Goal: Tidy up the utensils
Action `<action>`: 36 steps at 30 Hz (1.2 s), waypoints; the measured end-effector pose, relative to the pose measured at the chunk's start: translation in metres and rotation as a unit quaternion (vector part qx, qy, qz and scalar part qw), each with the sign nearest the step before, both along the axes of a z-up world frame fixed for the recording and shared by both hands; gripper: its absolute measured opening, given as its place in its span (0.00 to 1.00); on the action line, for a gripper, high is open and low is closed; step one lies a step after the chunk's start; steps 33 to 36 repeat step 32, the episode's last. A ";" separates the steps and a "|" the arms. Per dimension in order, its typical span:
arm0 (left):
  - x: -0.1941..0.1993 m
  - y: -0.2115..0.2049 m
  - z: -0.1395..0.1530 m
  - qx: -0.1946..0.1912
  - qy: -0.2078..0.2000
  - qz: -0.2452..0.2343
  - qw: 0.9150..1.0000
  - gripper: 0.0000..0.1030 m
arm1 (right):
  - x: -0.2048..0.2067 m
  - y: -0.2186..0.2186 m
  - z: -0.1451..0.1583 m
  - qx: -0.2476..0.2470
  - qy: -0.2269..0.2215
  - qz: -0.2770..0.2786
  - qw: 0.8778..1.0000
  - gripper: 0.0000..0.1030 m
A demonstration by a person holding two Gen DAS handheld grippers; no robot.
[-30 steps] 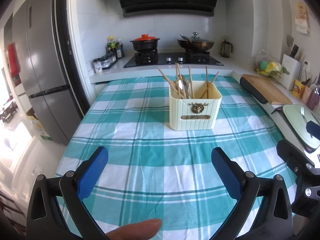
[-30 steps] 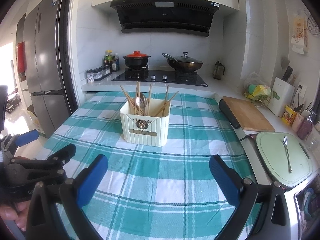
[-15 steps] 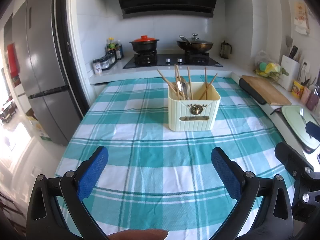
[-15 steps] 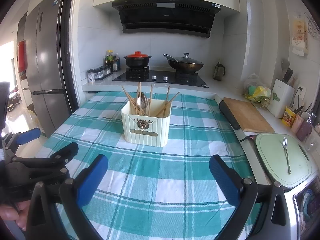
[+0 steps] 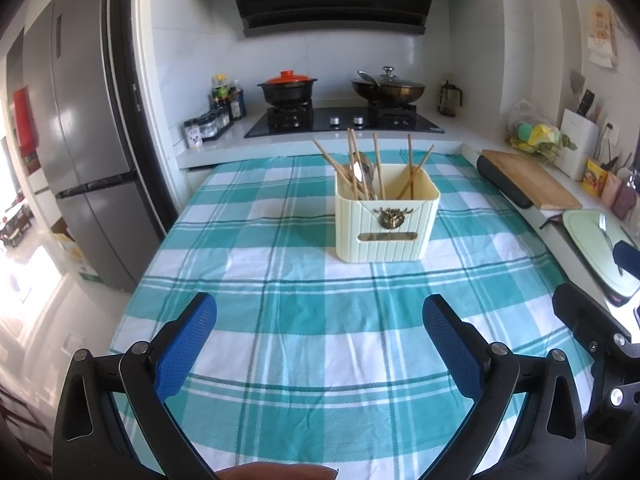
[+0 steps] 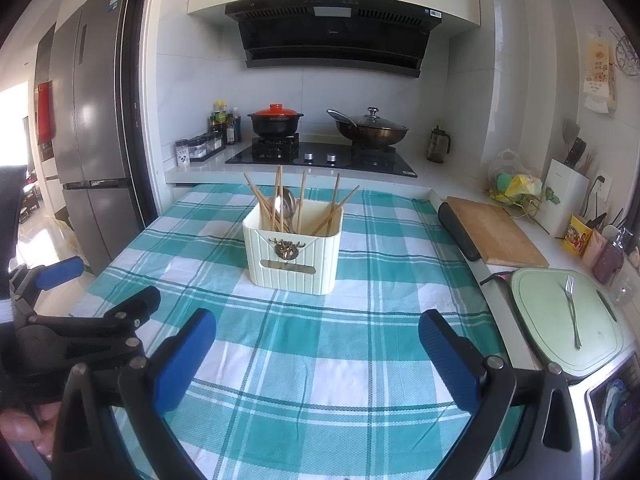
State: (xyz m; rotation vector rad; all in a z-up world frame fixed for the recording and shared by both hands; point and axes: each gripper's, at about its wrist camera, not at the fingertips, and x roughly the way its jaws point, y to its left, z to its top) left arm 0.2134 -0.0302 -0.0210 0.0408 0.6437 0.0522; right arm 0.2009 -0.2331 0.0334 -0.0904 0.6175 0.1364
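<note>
on hood [image 6: 332,32], perhaps "midea" lettering

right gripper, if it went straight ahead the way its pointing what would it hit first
Probably the cream utensil holder with its chopsticks, slightly left of the right gripper centre line. The open jaws are empty, with only bare checked tablecloth before it. Depth is unclear.
</note>
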 end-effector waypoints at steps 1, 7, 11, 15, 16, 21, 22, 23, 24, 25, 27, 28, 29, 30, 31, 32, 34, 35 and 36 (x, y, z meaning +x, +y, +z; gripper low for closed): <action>0.000 -0.001 0.000 0.000 0.000 0.000 1.000 1.00 | 0.000 0.000 0.000 0.000 0.000 0.000 1.000 1.00; 0.000 -0.001 0.000 0.000 0.000 -0.001 1.000 1.00 | 0.000 -0.001 0.002 0.001 -0.003 0.001 1.000 1.00; 0.000 0.000 0.000 -0.004 0.001 -0.003 1.000 1.00 | 0.000 0.000 0.002 0.001 -0.002 0.000 1.000 1.00; 0.001 -0.001 0.000 -0.003 0.002 -0.003 1.000 1.00 | -0.001 -0.001 0.002 0.001 -0.003 0.000 1.000 1.00; 0.001 -0.001 0.000 -0.003 0.002 -0.003 1.000 1.00 | -0.001 -0.001 0.002 0.001 -0.003 0.000 1.000 1.00; 0.001 -0.001 0.000 -0.002 0.001 -0.004 1.000 1.00 | -0.001 -0.002 0.002 0.002 -0.003 0.000 1.000 1.00; 0.001 0.000 0.000 -0.002 0.002 -0.004 1.000 1.00 | -0.001 -0.002 0.002 0.002 -0.003 0.000 1.000 1.00; 0.001 -0.001 0.000 -0.002 0.002 -0.004 1.000 1.00 | -0.001 -0.002 0.002 0.002 -0.003 0.000 1.000 1.00; 0.001 -0.001 0.000 -0.001 0.003 -0.004 1.000 1.00 | -0.001 -0.002 0.002 0.001 -0.003 0.000 1.000 1.00; 0.001 0.000 0.000 0.000 0.004 -0.004 1.000 1.00 | 0.000 -0.002 0.002 0.002 -0.003 0.000 1.000 1.00; 0.001 0.000 -0.001 -0.002 0.005 -0.005 1.000 1.00 | -0.001 -0.003 0.002 0.002 -0.002 -0.002 1.000 1.00; 0.001 0.001 -0.001 -0.004 0.005 -0.006 1.000 1.00 | -0.001 -0.003 0.002 0.003 -0.002 -0.002 1.000 1.00; 0.000 0.001 0.000 -0.005 0.004 -0.007 1.000 1.00 | -0.002 -0.004 0.003 0.003 -0.002 -0.003 1.000 1.00; -0.001 0.001 0.000 -0.005 0.003 -0.007 1.000 1.00 | -0.002 -0.005 0.003 0.003 -0.002 -0.004 1.000 1.00; -0.001 0.001 0.000 -0.003 0.001 -0.005 1.000 1.00 | -0.002 -0.005 0.003 0.004 -0.001 -0.004 1.000 1.00; -0.002 0.001 0.001 0.000 0.000 -0.003 1.000 1.00 | -0.002 -0.006 0.003 0.005 -0.001 -0.005 1.000 1.00; -0.002 0.001 0.001 0.000 0.000 -0.003 1.000 1.00 | -0.002 -0.006 0.003 0.005 -0.001 -0.005 1.000 1.00; -0.002 0.001 0.001 0.000 0.000 -0.003 1.000 1.00 | -0.002 -0.006 0.003 0.005 -0.001 -0.005 1.000 1.00; -0.002 0.001 0.001 0.000 0.000 -0.003 1.000 1.00 | -0.002 -0.006 0.003 0.005 -0.001 -0.005 1.000 1.00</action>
